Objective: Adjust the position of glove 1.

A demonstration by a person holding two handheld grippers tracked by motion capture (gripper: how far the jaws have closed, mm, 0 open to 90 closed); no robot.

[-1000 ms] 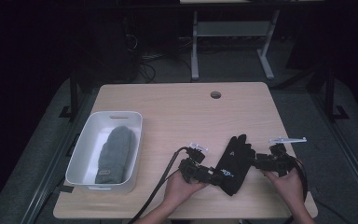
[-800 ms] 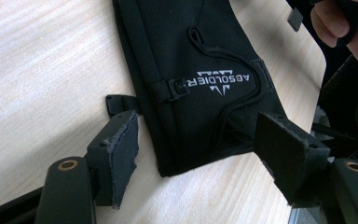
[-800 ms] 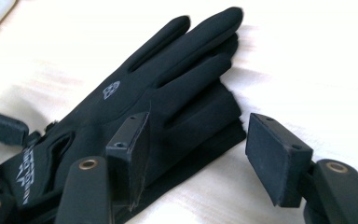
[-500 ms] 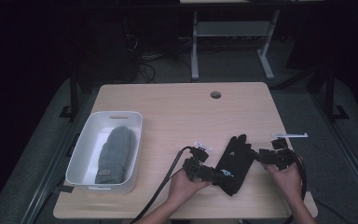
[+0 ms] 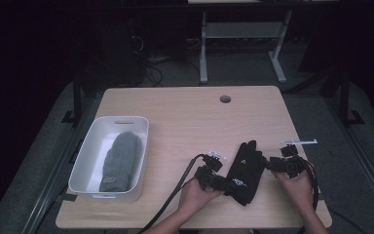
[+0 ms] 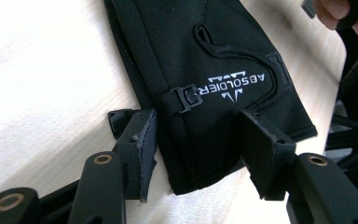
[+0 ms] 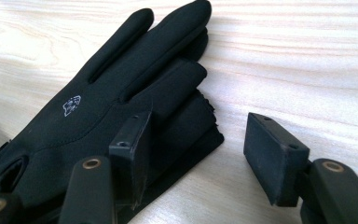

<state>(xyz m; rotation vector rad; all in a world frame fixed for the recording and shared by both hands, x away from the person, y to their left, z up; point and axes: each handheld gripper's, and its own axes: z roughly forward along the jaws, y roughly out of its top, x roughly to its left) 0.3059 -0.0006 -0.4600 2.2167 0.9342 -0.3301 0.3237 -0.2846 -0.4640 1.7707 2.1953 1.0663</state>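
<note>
A black glove [image 5: 243, 170] with a white logo lies flat on the wooden table [image 5: 185, 117] near its front edge, fingers pointing away. My left gripper [image 5: 221, 183] sits at the cuff. In the left gripper view the glove [image 6: 191, 46] lies with its cuff and buckle between the jaws of that gripper [image 6: 196, 116]. The jaws have just been closing but still stand apart, not pinching. My right gripper [image 5: 271, 164] is at the glove's right side. In the right gripper view this gripper [image 7: 199, 123] is open, one jaw over the glove [image 7: 121, 93] edge, the other over bare wood.
A white tub [image 5: 84, 161] stands at the table's left with a grey mitten [image 5: 119, 158] in it. A round cable hole [image 5: 225, 99] sits near the far edge. Cables trail from both grippers off the front edge.
Both hands stay almost where they were beside the glove. The left gripper's jaws look a little narrower around the cuff.
</note>
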